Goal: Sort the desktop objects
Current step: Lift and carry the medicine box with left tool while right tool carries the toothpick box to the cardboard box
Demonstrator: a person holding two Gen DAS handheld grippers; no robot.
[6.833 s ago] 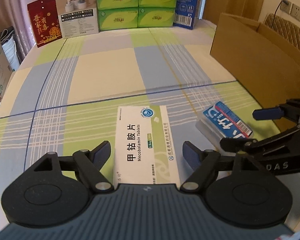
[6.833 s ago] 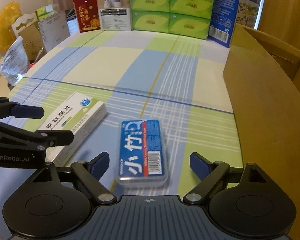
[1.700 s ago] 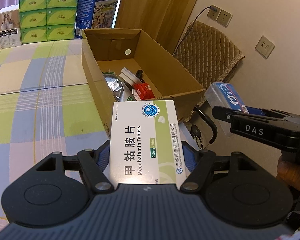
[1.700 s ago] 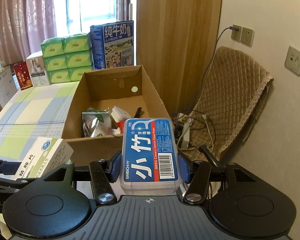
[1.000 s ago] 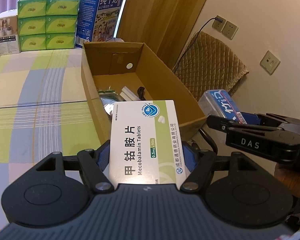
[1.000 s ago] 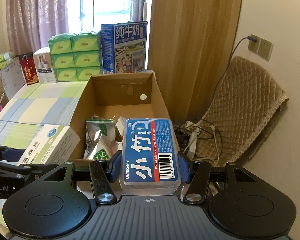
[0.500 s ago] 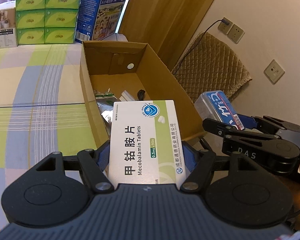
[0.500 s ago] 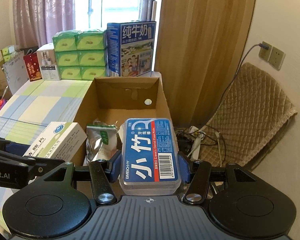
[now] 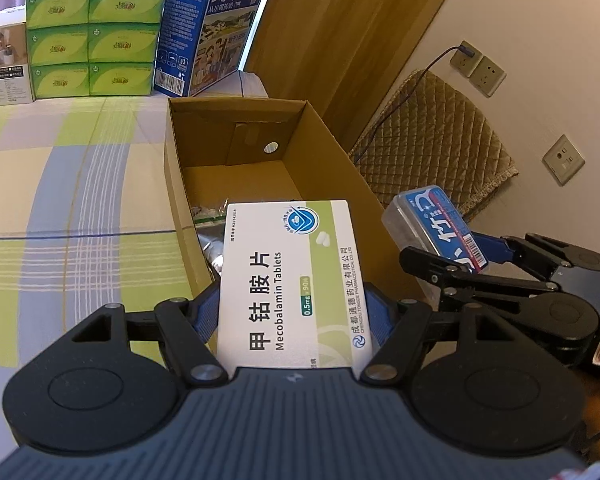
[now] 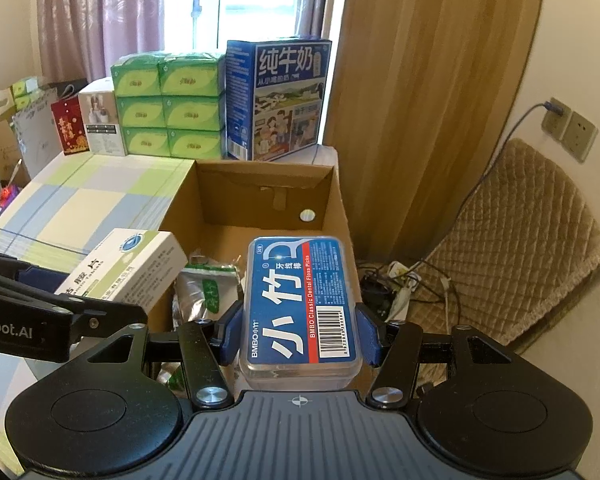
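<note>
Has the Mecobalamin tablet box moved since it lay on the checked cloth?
Yes. The tablet box, clamped in the left gripper, is now off the cloth, over the cardboard box's near end.

Two matching black tools are seen. Each is built from a ribbed grey-blue front plate flanked by two round black housings. Black linkage bars, pinned with silver screws, are run forward to blue pads on the left gripper [image 9: 290,312] and right gripper [image 10: 299,334]. White lettering, "Robot.AI", is printed along the left gripper's side.
</note>
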